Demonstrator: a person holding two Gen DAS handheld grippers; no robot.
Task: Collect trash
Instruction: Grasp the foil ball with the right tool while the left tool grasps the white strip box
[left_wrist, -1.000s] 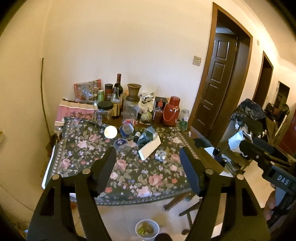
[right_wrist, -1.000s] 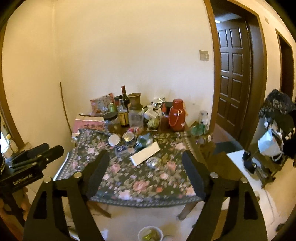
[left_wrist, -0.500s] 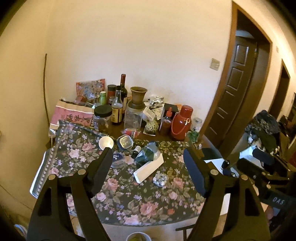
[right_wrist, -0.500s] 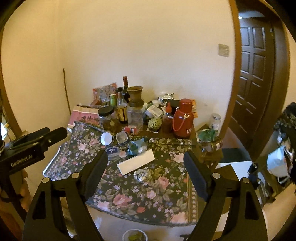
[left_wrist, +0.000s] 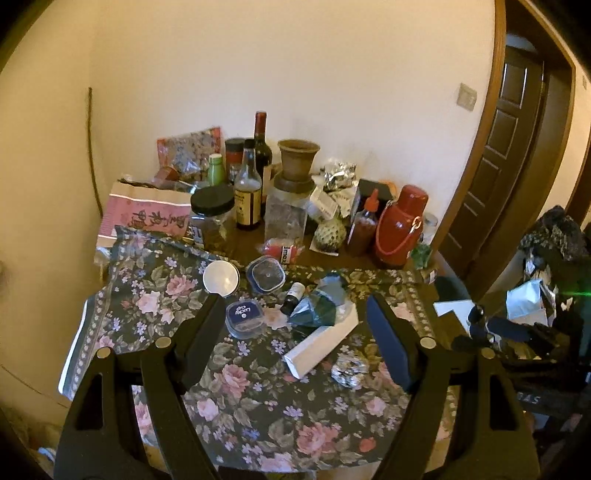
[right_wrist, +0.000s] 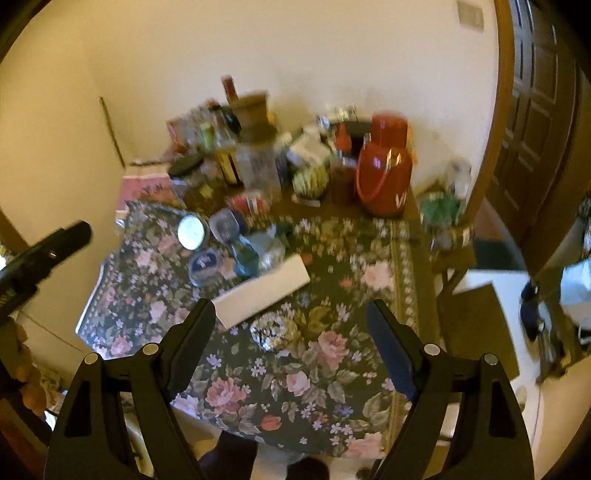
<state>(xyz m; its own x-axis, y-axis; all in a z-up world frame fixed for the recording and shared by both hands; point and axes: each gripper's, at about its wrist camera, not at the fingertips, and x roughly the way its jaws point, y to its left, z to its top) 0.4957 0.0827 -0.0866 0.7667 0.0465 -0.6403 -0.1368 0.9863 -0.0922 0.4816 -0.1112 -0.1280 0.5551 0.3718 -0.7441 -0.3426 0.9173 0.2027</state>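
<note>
We hold both grippers above a table draped in a dark floral cloth (left_wrist: 255, 391), set against a cream wall (left_wrist: 295, 66). Our left gripper (left_wrist: 295, 325) has its jaws spread wide with nothing between them, and our right gripper (right_wrist: 291, 332) is spread just as wide and also holds nothing.

The trash lies loose on the cloth. A crumpled foil ball (left_wrist: 349, 367) sits toward the near right, just beside a long white box (left_wrist: 321, 341) that lies at a slant. Touching the far end of the box is a crumpled teal wrapper (left_wrist: 319, 304), and a small dark bottle (left_wrist: 291, 297) rests against it. To the left of these are a clear lidded cup with a blue label (left_wrist: 244, 319), a square clear container (left_wrist: 266, 275) and a round white lid (left_wrist: 221, 277).

The back of the table is crowded: a red thermos (left_wrist: 400, 227), a red-capped sauce bottle (left_wrist: 364, 221), a wine bottle (left_wrist: 261, 147), a black-lidded jar (left_wrist: 212, 214) and a brown pot (left_wrist: 297, 162) standing on a clear jar. A pink paper bag (left_wrist: 144, 214) stands at the far left edge.

On the right of the room a dark wooden door (left_wrist: 513, 147) stands in its frame, with a light switch (left_wrist: 466, 96) on the wall beside it. The right wrist view is blurred.
</note>
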